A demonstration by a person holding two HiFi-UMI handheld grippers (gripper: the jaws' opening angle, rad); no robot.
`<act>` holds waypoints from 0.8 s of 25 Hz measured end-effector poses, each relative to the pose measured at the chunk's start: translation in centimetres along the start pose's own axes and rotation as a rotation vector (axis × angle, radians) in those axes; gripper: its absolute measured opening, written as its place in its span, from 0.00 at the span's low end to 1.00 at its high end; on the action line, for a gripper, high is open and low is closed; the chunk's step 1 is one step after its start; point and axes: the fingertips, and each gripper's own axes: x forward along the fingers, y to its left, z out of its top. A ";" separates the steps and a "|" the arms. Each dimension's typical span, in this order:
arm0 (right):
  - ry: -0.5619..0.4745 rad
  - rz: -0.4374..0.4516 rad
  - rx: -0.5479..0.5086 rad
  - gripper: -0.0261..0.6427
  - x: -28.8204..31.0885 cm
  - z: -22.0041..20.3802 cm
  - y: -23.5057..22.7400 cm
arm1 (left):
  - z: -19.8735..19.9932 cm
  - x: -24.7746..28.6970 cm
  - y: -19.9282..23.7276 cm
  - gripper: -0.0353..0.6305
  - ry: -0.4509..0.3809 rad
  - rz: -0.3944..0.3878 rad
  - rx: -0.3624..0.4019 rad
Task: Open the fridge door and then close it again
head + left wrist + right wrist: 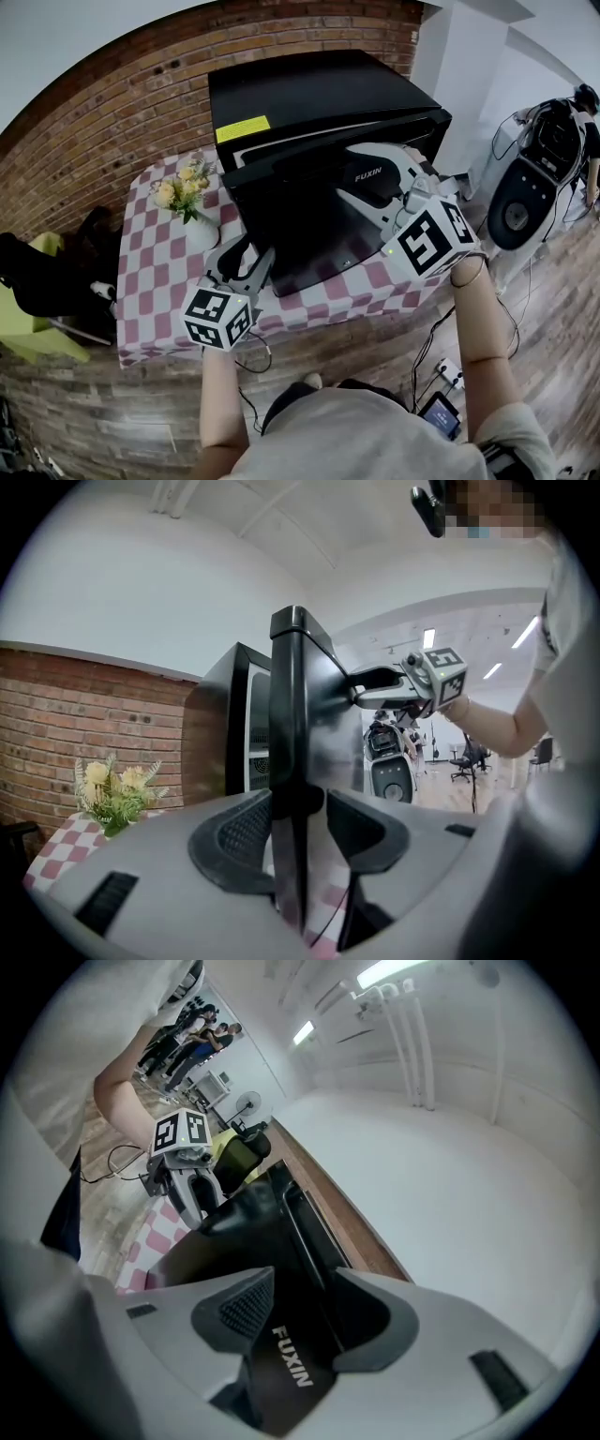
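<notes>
A black fridge (309, 94) stands on a table with a checked cloth (150, 281). Its door (309, 234) is ajar, and the left gripper view shows shelves in the gap beside the door edge (286, 714). My left gripper (246, 258) is at the door's lower left. Its jaws (298, 832) are open, and the door edge runs between the pads. My right gripper (361, 183) is at the door's top right, and its open jaws (305, 1321) straddle the strip printed FUXIN (291, 1358). Each gripper shows in the other's view: the right gripper (375, 684) and the left gripper (187, 1194).
A white vase of yellow flowers (187, 202) stands on the table left of the fridge. A brick wall (112, 103) runs behind. A green chair (28, 319) is at the left and a dark machine (525, 197) at the right. Cables and a small screen (439, 412) lie on the floor.
</notes>
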 end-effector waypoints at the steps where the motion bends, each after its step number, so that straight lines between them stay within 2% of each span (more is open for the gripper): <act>1: -0.003 -0.022 0.010 0.33 -0.2 0.0 0.0 | 0.0 -0.1 -0.2 0.33 0.003 -0.009 0.007; 4: -0.011 -0.097 0.056 0.36 -0.8 0.1 0.1 | 0.0 -0.5 -0.8 0.33 -0.006 -0.033 0.014; 7: -0.016 -0.163 0.112 0.44 -1.4 0.0 0.8 | 0.0 -0.8 -1.4 0.33 -0.018 -0.062 0.022; 9: -0.016 -0.188 0.165 0.45 -1.9 -0.1 1.2 | -0.1 -1.0 -1.7 0.33 -0.018 -0.080 0.028; 14: -0.023 -0.219 0.277 0.44 -2.9 0.1 2.6 | -0.2 -1.5 -2.4 0.33 -0.037 -0.115 0.008; 20: -0.077 -0.206 0.452 0.44 -4.0 0.4 5.7 | -0.5 -2.6 -4.6 0.33 -0.033 -0.139 0.033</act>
